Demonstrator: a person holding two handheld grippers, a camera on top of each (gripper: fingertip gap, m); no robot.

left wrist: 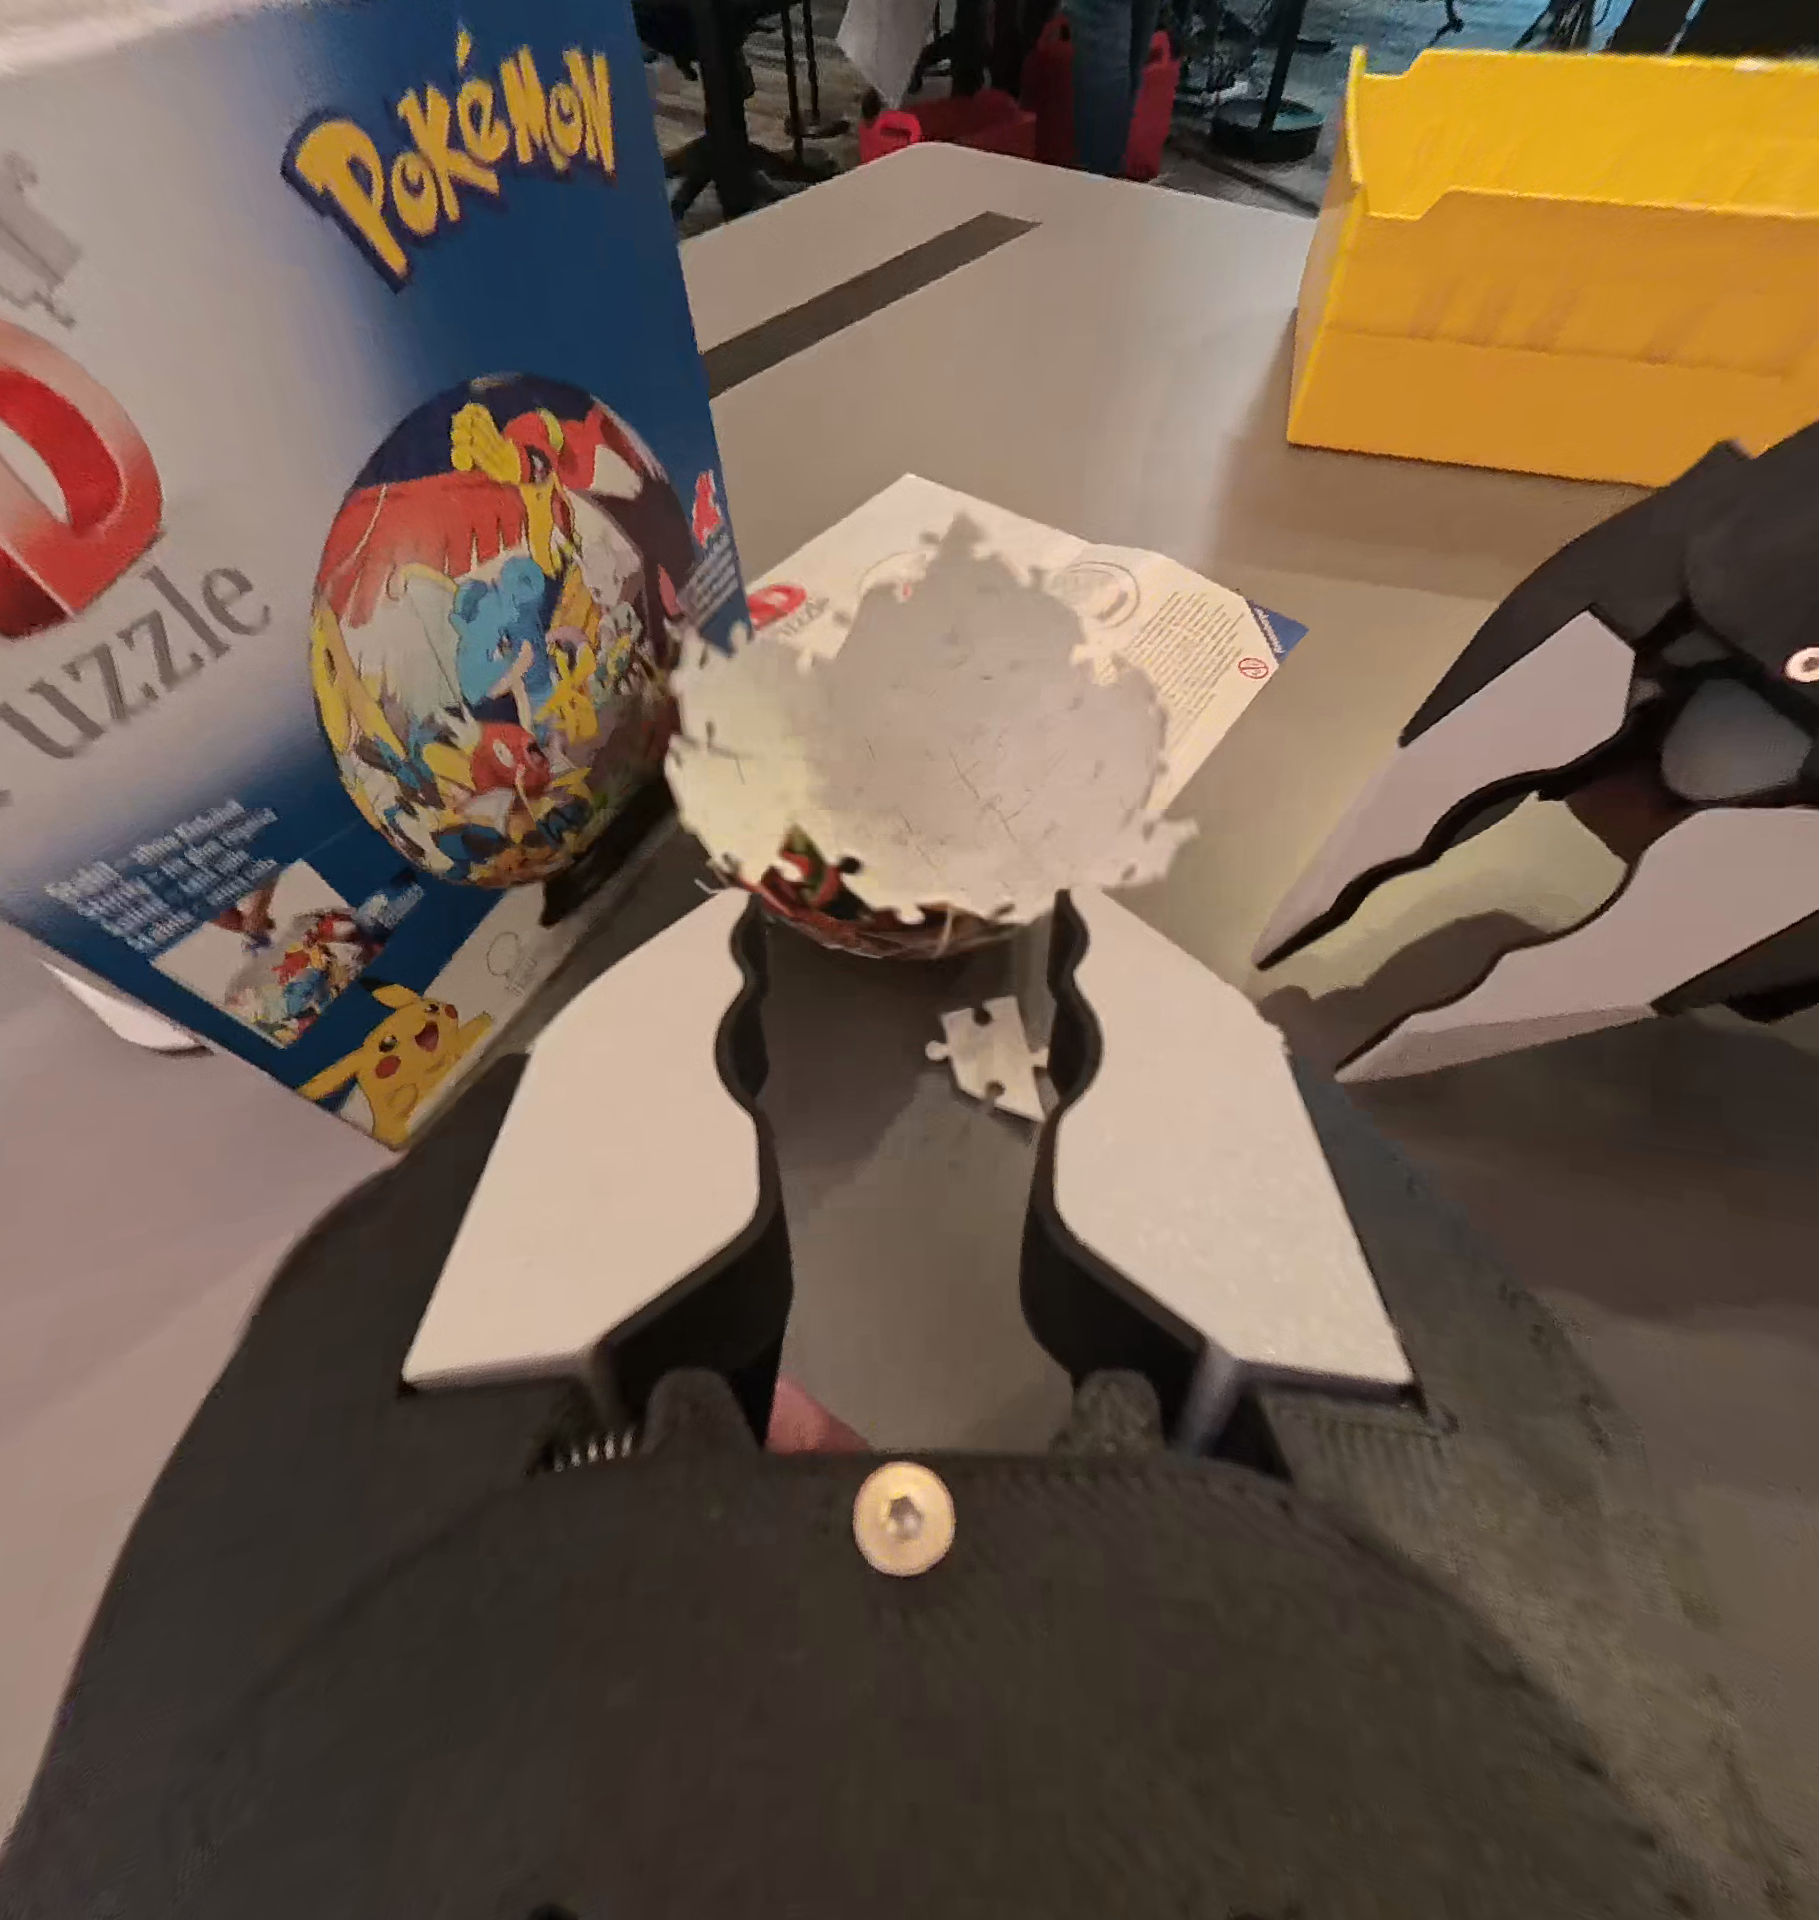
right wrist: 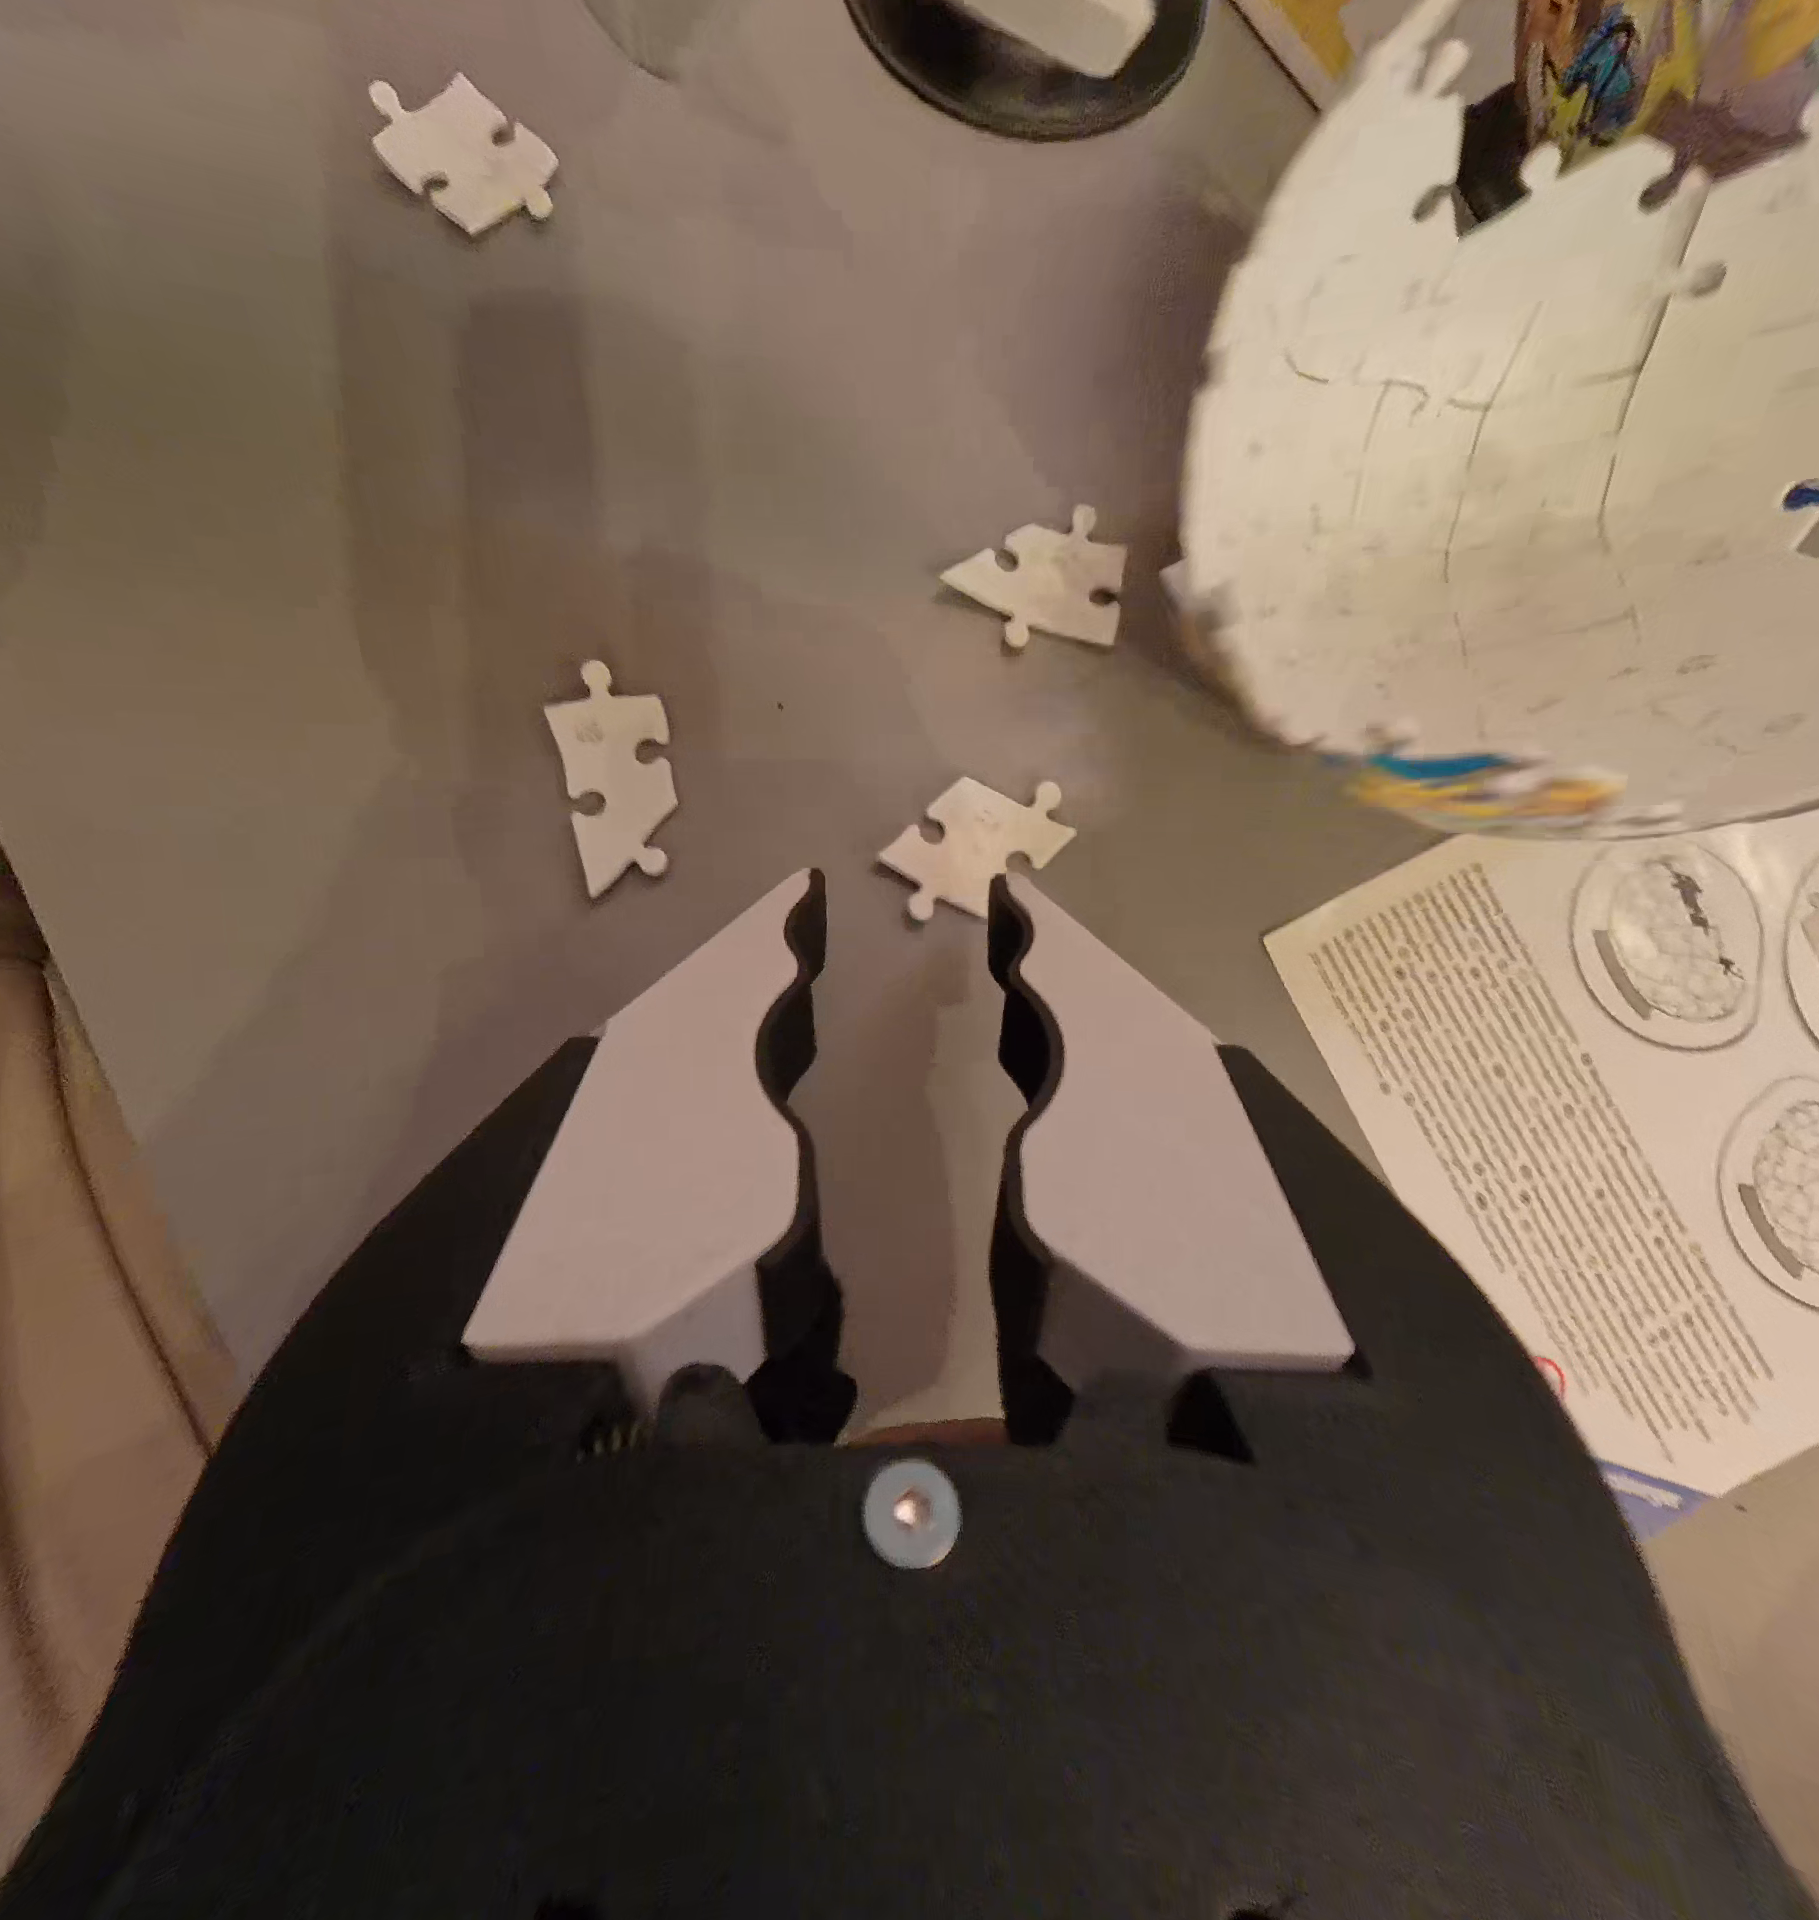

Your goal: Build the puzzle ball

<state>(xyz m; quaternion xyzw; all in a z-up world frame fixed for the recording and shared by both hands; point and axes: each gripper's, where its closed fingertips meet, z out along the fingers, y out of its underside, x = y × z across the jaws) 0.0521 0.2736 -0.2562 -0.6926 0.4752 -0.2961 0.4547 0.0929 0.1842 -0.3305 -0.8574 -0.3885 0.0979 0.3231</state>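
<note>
Puzzle ball [left wrist: 926, 727]: a half-built shell, open side up and white inside, printed colours on its outer skin; the left gripper holds it above the bench, its rim ragged with tabs and notches.
Left gripper [left wrist: 905, 914]: fingers set moderately apart and pressed against the lower outside of the shell, one on each side.
Right gripper [right wrist: 905, 883]: fingers narrowly parted with nothing between them, tips low over the bench just beside a loose piece; in the left wrist view it comes in from the right, well apart from the shell.
Loose pieces: four lie white side up on the bench in the right wrist view, one at the fingertips [right wrist: 972, 844], one left of it [right wrist: 614, 779], one nearer the shell [right wrist: 1045, 577], one farther off [right wrist: 463, 151].
Instruction sheet [right wrist: 1570, 1143]: flat on the bench, under and behind the shell.
Puzzle box [left wrist: 292, 540]: stands upright left of the shell, close to it.
Yellow bin [left wrist: 1570, 270]: at the far right of the bench [left wrist: 1040, 395].
Black ring stand [right wrist: 1019, 73]: at the top edge of the right wrist view, only partly seen.
</note>
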